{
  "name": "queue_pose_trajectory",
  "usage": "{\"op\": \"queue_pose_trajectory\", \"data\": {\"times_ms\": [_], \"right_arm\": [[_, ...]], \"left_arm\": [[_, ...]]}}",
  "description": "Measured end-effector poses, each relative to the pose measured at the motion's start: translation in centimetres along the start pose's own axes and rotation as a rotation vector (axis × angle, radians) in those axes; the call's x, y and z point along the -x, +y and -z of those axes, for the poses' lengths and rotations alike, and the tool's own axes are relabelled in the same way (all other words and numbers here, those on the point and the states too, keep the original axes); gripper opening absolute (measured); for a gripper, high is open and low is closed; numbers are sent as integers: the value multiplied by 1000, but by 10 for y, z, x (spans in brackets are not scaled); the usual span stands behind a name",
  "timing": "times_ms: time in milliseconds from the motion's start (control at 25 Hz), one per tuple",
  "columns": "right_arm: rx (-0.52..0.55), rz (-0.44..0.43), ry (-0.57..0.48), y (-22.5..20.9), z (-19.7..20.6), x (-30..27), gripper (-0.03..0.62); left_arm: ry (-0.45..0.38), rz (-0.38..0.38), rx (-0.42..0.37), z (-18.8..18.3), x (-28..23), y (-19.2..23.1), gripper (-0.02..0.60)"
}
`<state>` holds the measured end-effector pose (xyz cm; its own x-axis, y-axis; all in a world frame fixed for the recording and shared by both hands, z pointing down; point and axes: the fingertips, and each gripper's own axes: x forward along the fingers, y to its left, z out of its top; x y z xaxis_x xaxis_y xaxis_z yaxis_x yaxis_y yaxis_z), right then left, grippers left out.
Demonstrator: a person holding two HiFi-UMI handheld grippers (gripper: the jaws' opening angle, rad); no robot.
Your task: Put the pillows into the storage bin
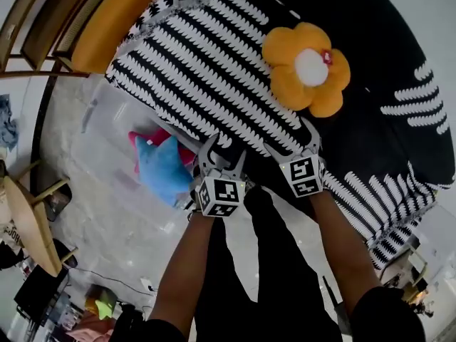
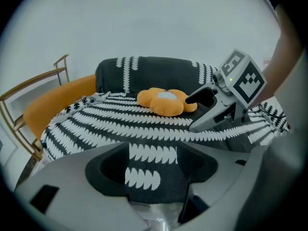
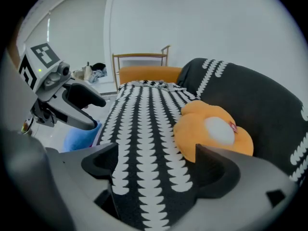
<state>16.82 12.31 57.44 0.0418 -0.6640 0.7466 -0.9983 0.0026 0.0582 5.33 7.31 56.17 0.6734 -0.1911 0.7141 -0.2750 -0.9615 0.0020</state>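
The 2 tongs hang side by side over the sofa's (image 1: 214, 77) near edge, left tongs (image 1: 226, 154) and right tongs (image 1: 291, 141), each with jaws apart and empty. The storage bin (image 1: 107, 120) sits on the floor to their left. Farther on, the orange flower pillow (image 1: 306, 70) lies ahead of the right tongs, the nearer pair.

- You are standing in a home-like living room, facing a sofa (image 1: 370, 38) that is wearing a black-and-white throw (image 1: 214, 77).
- An orange-cushioned armchair (image 1: 107, 20) is sitting beside it before a plain white wall (image 2: 159, 23).
- A flower pillow (image 1: 306, 68) is lying on the sofa; a wooden table (image 1: 28, 226) is standing nearby.
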Motion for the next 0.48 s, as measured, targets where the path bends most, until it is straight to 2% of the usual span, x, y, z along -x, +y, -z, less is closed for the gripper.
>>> {"op": "queue_pose_trajectory", "data": {"times_ms": [240,360,480], "right_arm": [[-134,92,-12,-77,12,11,515],[-217,126,-13,-104,22,12,508],[-299,154,-18,-125,29,16,509]], "left_arm": [[-33,32,1,-49,-46,-25,316],[-61,55,1,-76,-69,-35,316],[-54,81,-16,-96,-90,-44,316]]}}
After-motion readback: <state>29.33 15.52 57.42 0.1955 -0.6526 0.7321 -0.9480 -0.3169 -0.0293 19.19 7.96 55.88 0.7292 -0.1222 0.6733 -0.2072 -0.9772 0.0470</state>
